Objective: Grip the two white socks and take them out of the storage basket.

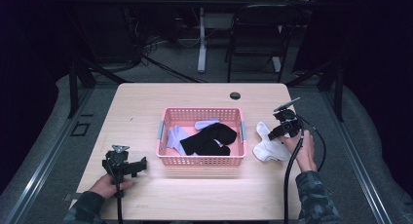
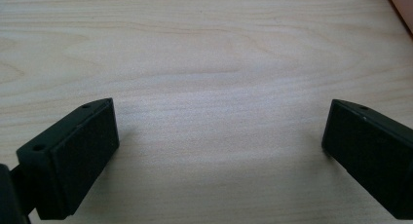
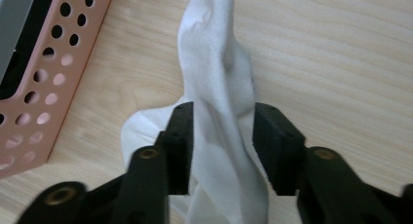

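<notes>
Pale wood tabletop (image 1: 146, 102), dark room behind. Right tool (image 3: 221, 136) over white sock (image 3: 214, 83); jaws partly apart, sock between them, left pad touching fabric, right pad just clear. Sock lies on tabletop just right of pink basket (image 1: 200, 160) holding black and pale socks. Left tool (image 2: 219, 151) wide open, empty, near front left.

A high camera looks forward and down over the whole desk (image 1: 146, 102), while two close cameras ride the grippers: the left one faces bare desktop near the front left corner, the right one shares the white sock (image 3: 219, 87) and pink basket (image 3: 58, 63) by the right edge.
</notes>
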